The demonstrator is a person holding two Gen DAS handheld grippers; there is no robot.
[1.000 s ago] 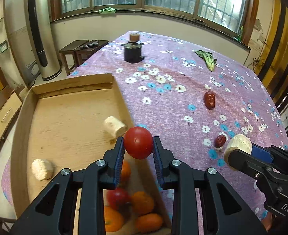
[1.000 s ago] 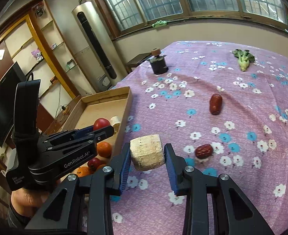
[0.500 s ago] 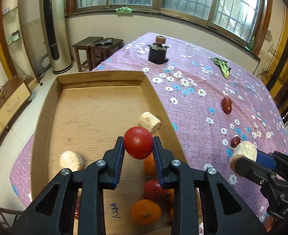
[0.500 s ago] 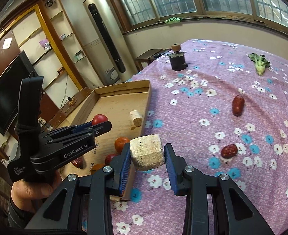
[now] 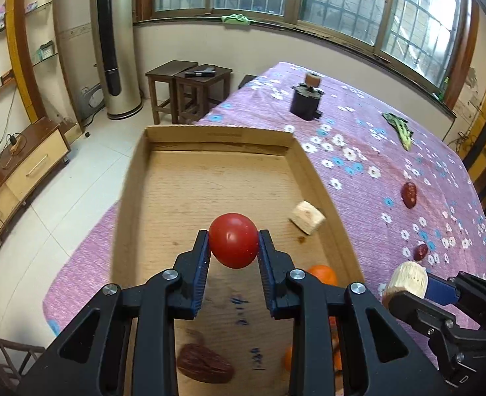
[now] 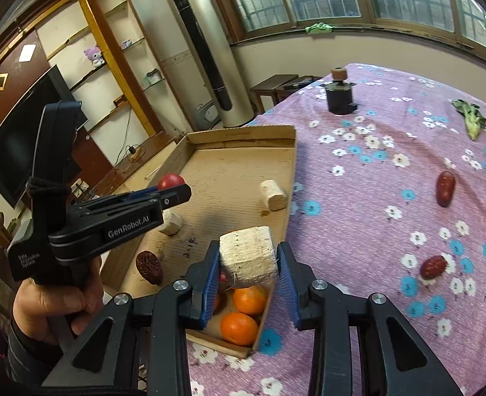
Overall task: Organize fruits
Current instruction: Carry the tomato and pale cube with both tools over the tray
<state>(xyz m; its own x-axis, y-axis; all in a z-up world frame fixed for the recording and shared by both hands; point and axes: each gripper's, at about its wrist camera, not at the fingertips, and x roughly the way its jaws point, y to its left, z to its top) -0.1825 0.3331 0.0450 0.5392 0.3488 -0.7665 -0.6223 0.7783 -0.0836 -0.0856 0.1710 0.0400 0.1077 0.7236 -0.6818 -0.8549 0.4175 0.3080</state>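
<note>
My left gripper (image 5: 233, 247) is shut on a red tomato (image 5: 233, 245) and holds it above the middle of the cardboard tray (image 5: 216, 138). It also shows in the right wrist view (image 6: 172, 191). My right gripper (image 6: 247, 265) is shut on a pale beige chunk (image 6: 246, 257) above the tray's near right corner. In the tray lie oranges (image 6: 239, 328), a beige chunk (image 5: 307, 217), another chunk (image 6: 170, 224) and a dark red date (image 6: 149, 267). Two red dates (image 6: 445, 188) (image 6: 433, 266) lie on the purple floral cloth.
A black cylinder with a brown cap (image 5: 306, 104) stands at the table's far end. A green leafy vegetable (image 6: 471, 122) lies far right. The tray (image 6: 243, 135) sits at the table's left edge; stools (image 5: 190, 89) and floor lie beyond.
My left gripper has carried the tomato leftwards from the tray's right wall to over the tray's middle. My right gripper has moved left with the chunk to over the tray's corner.
</note>
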